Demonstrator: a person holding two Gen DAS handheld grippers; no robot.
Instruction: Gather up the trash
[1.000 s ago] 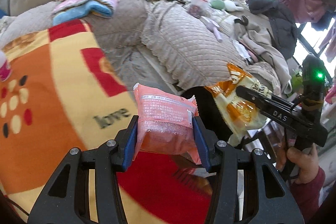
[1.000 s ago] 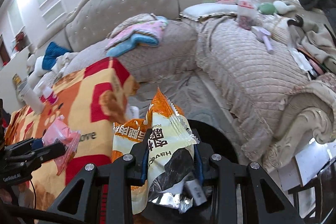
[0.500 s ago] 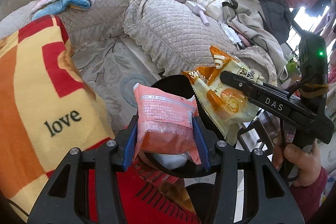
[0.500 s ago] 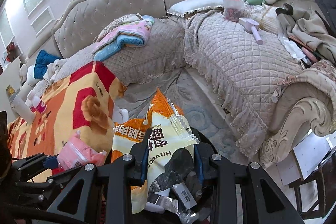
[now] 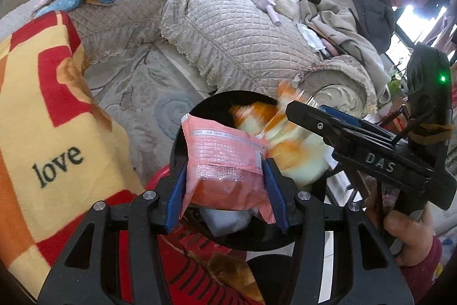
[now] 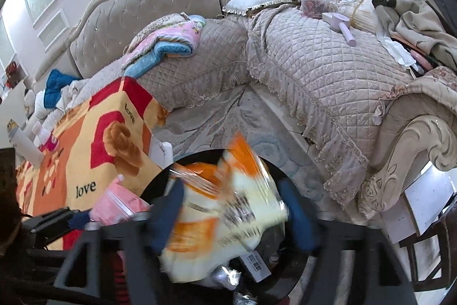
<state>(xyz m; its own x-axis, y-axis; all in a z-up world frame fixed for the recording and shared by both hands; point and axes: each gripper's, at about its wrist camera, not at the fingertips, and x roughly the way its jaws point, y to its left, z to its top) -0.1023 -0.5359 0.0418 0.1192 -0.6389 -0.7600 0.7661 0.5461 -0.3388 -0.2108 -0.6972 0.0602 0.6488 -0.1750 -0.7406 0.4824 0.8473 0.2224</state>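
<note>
Both tools sit over the round black bin (image 5: 182,139), wedged between the blanket-draped table (image 5: 42,133) on one side and the sofa's frilled edge (image 5: 228,70) on the other — only a narrow strip of patterned rug (image 5: 137,93) lies open behind it. The left tool (image 5: 225,202) points steeply down over the bin mouth, its blue pads pinching the pink packet (image 5: 222,162), though its jaws have just been opening a little. The right tool (image 6: 234,216), gripped by a hand (image 5: 405,222) in a red sleeve, angles down too. Its jaws have just been opening and now stand spread — the orange-and-yellow snack bag (image 6: 228,207), clamped a second ago, blurs loose between them, tilting over the bin.
</note>
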